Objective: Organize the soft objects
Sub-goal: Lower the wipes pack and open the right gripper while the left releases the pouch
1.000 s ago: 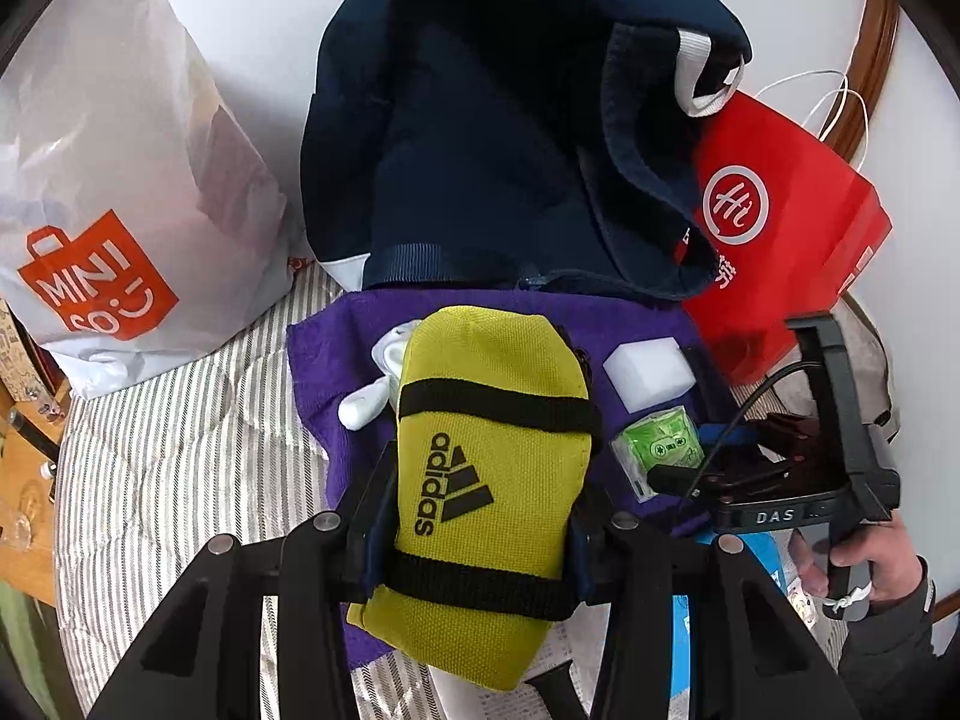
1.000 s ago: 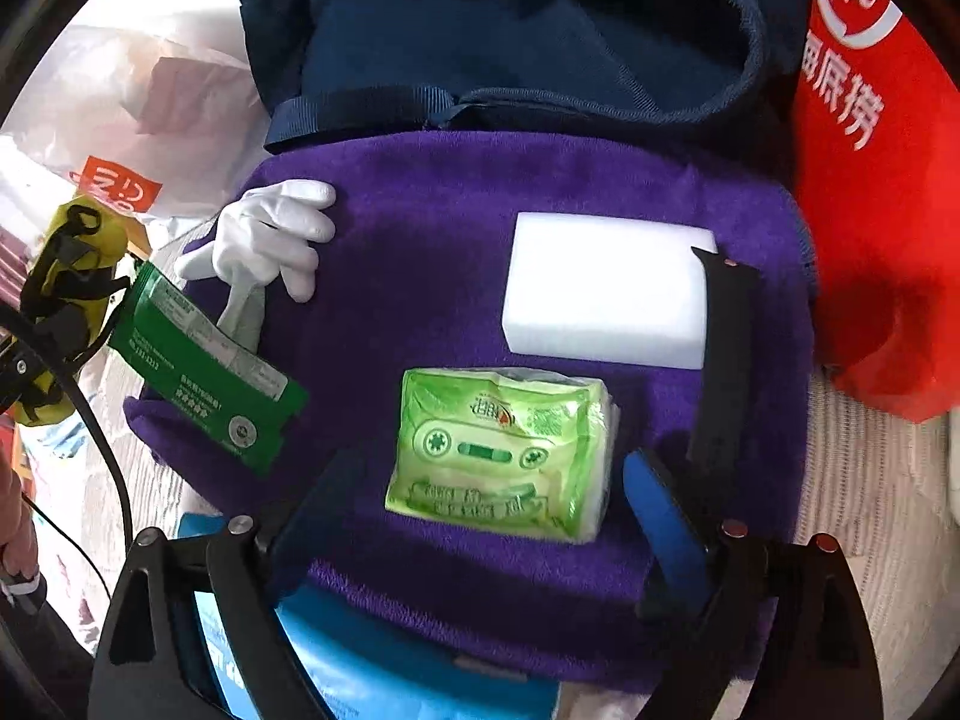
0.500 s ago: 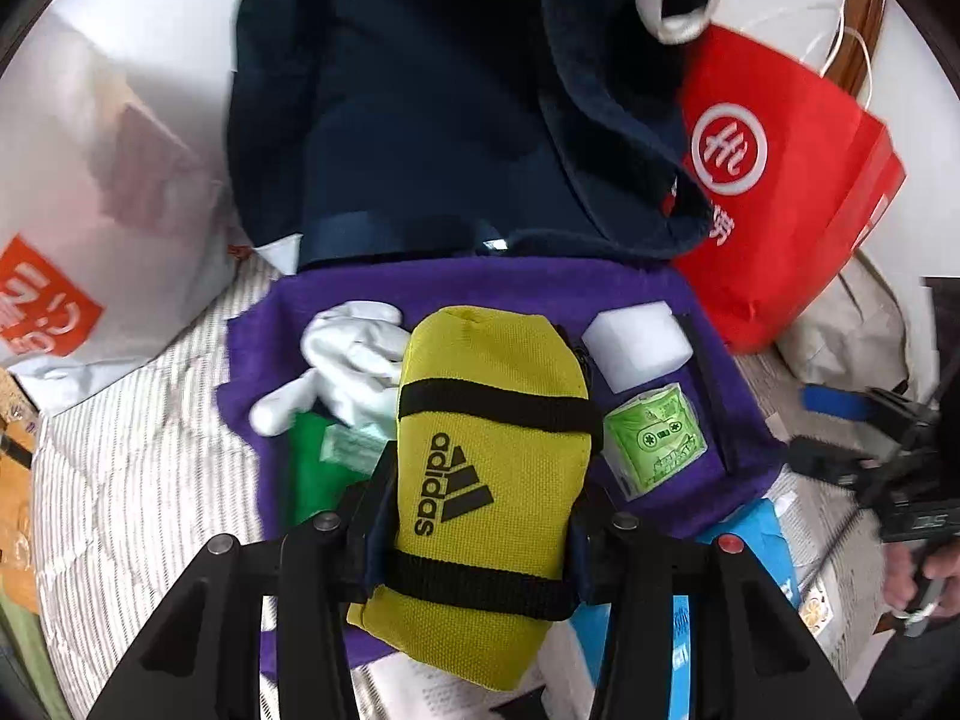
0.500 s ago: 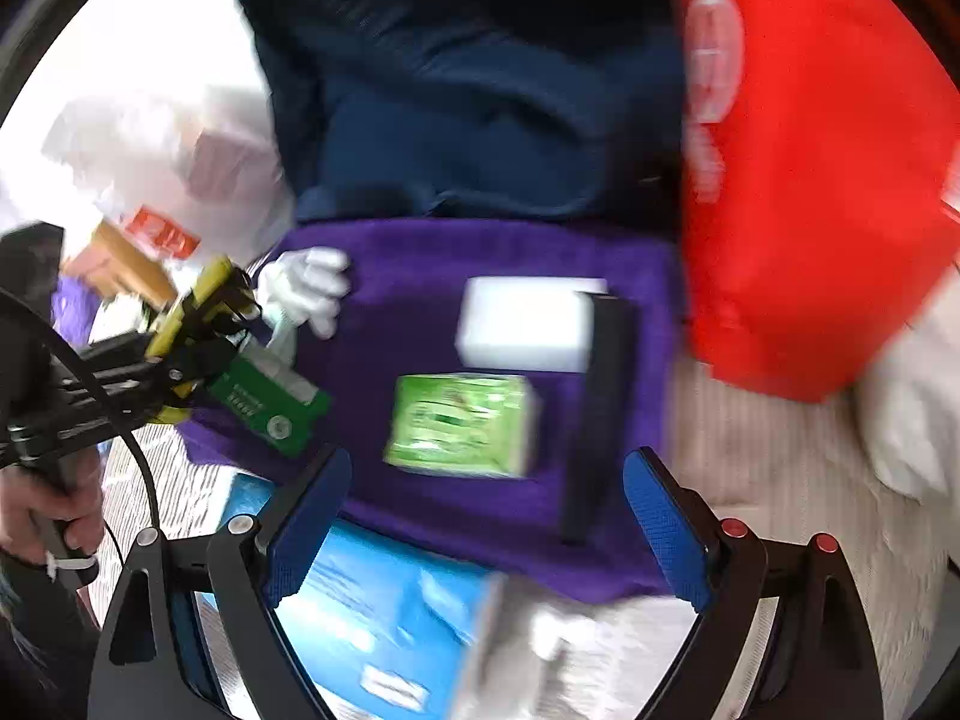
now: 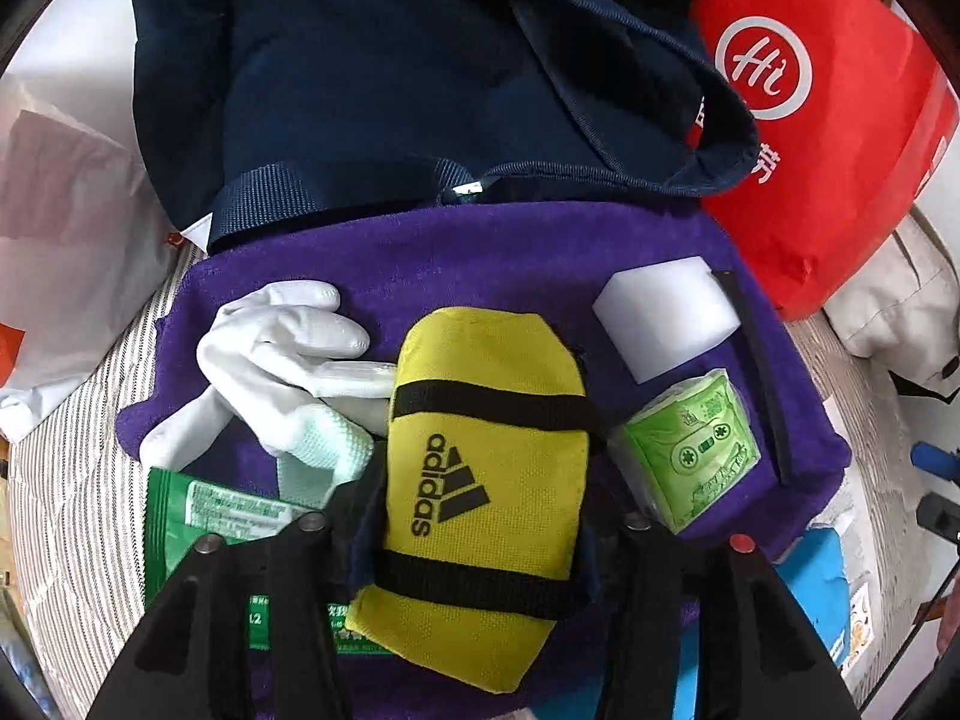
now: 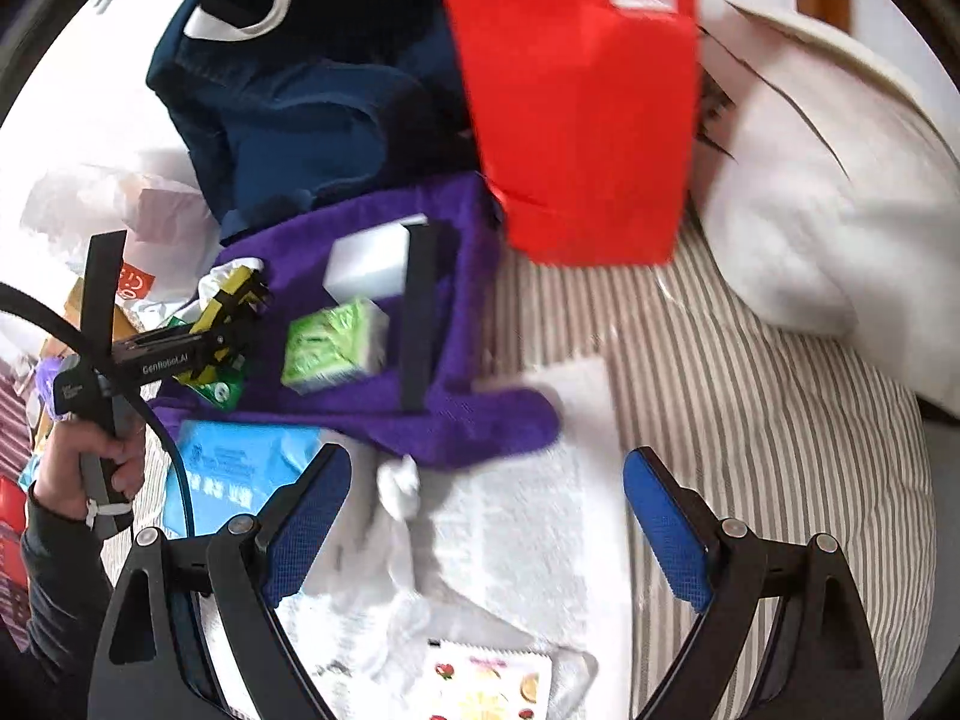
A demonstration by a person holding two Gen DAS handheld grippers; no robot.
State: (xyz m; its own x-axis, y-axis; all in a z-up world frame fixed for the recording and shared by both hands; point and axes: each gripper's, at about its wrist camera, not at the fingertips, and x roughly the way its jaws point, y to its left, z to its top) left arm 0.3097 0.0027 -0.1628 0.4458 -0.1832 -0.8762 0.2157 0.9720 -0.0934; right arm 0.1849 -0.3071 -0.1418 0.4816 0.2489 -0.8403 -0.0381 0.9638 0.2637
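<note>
My left gripper [image 5: 480,516] is shut on a yellow Adidas pouch [image 5: 486,450] and holds it over the purple towel [image 5: 480,252]. On the towel lie a white glove [image 5: 282,348], a white sponge block [image 5: 660,312], a green tissue pack [image 5: 696,444] and a green wipes packet [image 5: 198,510]. My right gripper [image 6: 486,516] is open and empty above a white cloth [image 6: 528,540] on the striped bed. In the right wrist view the left gripper [image 6: 222,324] shows with the pouch beside the tissue pack [image 6: 330,342].
A navy bag [image 5: 390,78] stands behind the towel, a red paper bag [image 5: 816,120] at the right, a white plastic bag [image 5: 54,228] at the left. A blue packet [image 6: 240,468] lies in front of the towel. A white pillow [image 6: 840,210] sits at the far right.
My left gripper has moved forward and down over the towel with the pouch. My right gripper has pulled back and swung right, away from the tissue pack, still open.
</note>
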